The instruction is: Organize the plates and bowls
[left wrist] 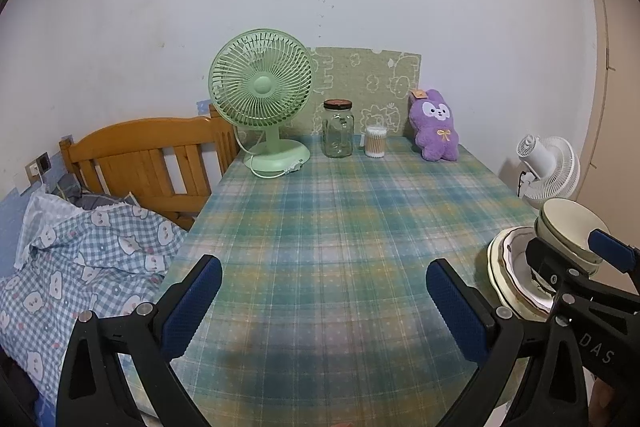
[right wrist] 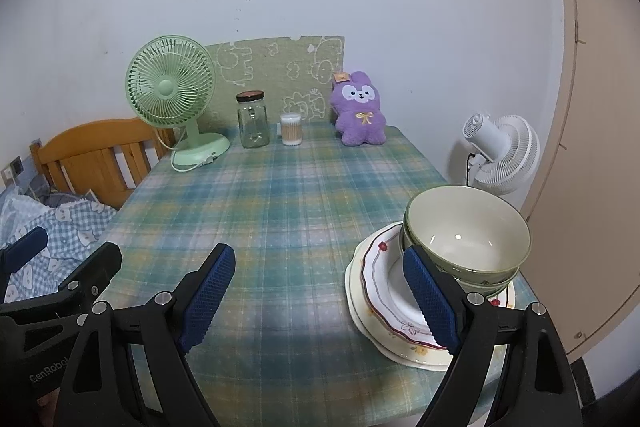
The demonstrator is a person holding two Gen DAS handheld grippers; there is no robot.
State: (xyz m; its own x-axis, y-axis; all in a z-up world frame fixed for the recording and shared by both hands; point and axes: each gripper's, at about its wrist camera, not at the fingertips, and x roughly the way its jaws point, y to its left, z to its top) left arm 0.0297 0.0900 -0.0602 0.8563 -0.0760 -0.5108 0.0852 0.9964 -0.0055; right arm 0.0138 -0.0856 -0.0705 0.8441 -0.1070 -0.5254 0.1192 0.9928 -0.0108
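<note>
1. The bowls sit in the plates on the table (far from the green fan).
2. The right gripper is wide open, empty, beside the plates.
3. The left gripper is open too.

Two grippers are being seen, the left gripper and the right gripper, each with two blue pads. Two bowls are being counted, nested one inside the other. Two plates are being counted beneath them, stacked. Two fans are being counted: one green fan on the counter and one white fan beside it. One glass jar, one tub of cotton swabs and one purple plush rabbit are being counted.
</note>
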